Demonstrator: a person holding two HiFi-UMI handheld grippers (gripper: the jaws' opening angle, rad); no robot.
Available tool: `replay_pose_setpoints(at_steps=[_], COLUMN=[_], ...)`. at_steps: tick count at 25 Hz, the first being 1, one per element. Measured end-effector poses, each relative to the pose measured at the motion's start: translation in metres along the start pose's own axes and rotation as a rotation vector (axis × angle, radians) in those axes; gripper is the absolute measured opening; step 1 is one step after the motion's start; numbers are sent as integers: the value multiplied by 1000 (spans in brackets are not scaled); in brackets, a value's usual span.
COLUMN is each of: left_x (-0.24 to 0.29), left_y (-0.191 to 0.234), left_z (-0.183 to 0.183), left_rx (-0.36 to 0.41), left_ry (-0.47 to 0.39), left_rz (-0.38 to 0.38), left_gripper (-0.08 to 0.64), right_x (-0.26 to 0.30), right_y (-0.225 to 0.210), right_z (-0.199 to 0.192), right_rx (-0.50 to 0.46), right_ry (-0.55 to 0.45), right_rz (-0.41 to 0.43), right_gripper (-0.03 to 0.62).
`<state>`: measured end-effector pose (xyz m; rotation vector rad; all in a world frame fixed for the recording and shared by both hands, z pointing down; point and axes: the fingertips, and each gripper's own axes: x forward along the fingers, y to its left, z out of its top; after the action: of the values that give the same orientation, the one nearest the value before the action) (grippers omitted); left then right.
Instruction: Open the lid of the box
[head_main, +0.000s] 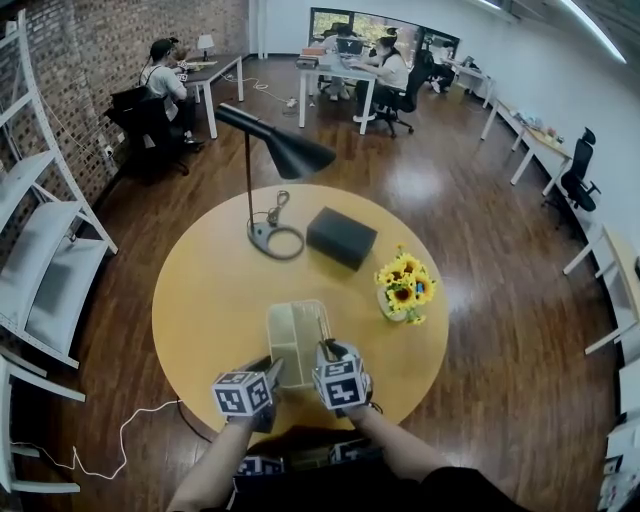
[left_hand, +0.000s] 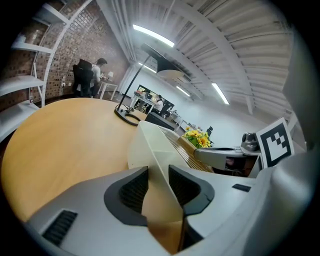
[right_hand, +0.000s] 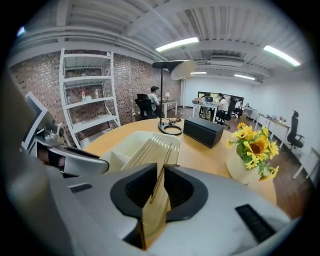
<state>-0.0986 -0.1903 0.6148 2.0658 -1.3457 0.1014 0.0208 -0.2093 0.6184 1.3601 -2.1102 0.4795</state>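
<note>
My left gripper (left_hand: 159, 186) gripped a wall of the cream box (head_main: 292, 335) near my edge of the table (head_main: 200, 290), my right gripper (right_hand: 159, 186) pinched its ribbed lid (right_hand: 150, 147) — best, I judged, to pin the base and lift evenly.

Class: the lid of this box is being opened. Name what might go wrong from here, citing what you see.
The right gripper pinches the lid by its thin edge only, so it may slip free and drop. The left gripper holds the box by one wall, so the box could tilt or slide on the table. The sunflowers stand close by, and a wide swing might knock them.
</note>
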Motion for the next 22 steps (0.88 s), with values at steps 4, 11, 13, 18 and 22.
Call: replay_pose_setpoints(at_steps=[4, 11, 13, 18, 22], left_x=[0, 1, 1, 0, -1], left_y=[-1, 0, 0, 0, 0], left_z=[0, 0, 0, 0, 0], left_rx=[6, 12, 12, 13, 12], left_ry=[-1, 0, 1, 1, -4], left_rz=[-2, 4, 4, 4, 1], left_gripper=[123, 123, 123, 123, 123], right_x=[-1, -23, -33, -44, -33], right_y=[0, -11, -20, -59, -91], right_z=[1, 37, 49, 44, 0], right_rx=[33, 60, 71, 83, 105], right_ry=[-18, -157, -195, -202, -110], right_rz=[-23, -49, -61, -103, -122], right_gripper=[35, 23, 23, 23, 23])
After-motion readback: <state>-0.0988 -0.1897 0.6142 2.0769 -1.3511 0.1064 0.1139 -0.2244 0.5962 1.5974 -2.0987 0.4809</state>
